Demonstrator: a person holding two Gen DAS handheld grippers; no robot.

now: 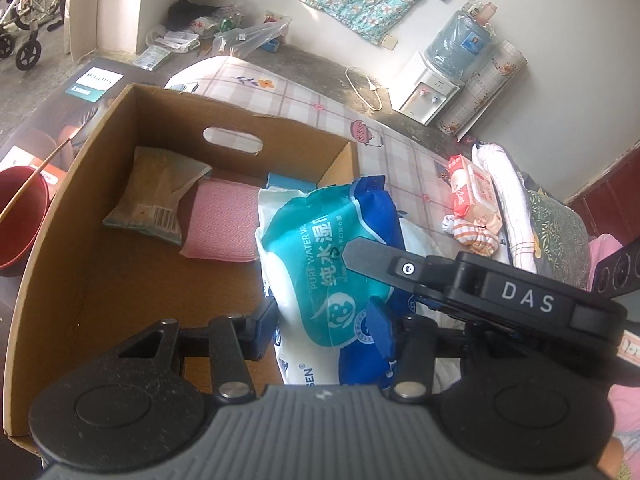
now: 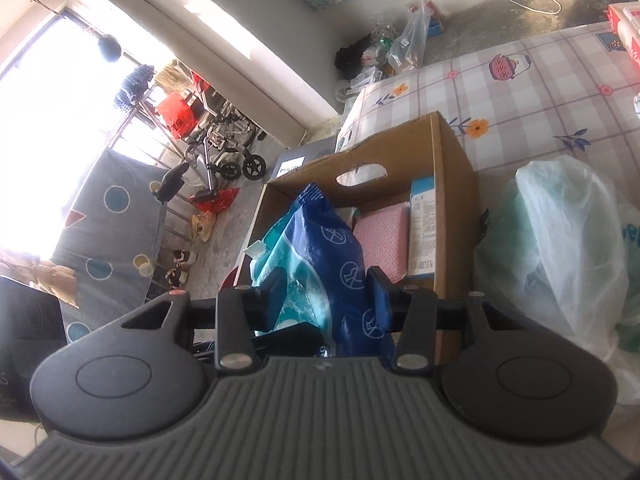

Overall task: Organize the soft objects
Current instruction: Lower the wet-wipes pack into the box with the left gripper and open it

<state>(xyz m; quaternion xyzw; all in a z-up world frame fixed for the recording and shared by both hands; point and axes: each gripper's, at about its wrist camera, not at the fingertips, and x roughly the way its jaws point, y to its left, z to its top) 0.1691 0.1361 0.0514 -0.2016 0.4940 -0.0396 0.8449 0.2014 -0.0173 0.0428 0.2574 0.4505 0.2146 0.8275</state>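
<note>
1. Red bucket: smooth round plastic, on the floor left of the box, a thin stick leaning in it. Not involved.

2. Cardboard box: open-topped, matte corrugated walls, oval hand-hole in the far wall; stands on the bed, which has a checked, flower-printed cover. Contents, left to right: a flat crinkled tan packet propped against the far wall; a pink pad with a dimpled weave lying flat; a light-blue carton on edge against the right wall.

3. Wet-wipe pack: the item in hand. Glossy teal, white and dark-blue film, pillow-shaped, yielding. Held above the right half of the box, not yet resting on the floor of it.

4. Left gripper: jaws pinching the near end of the pack, the film bulging between them.

5. Right gripper: jaws pinching the same pack on its dark-blue side; its body crosses the left view.

6. Right of the box on the bed: a red-and-cream wipe packet, small striped socks, folded cloth, and a translucent plastic bag, thin and creased.

Risks, as judgement:
- Slick film may slide out of either pinch if one side lets go first, and the pack would tip.
- Both tools sit close together; lowering could knock the right wall or the carton.
- The pack may land on the pink pad and lean rather than lie flat.
</note>
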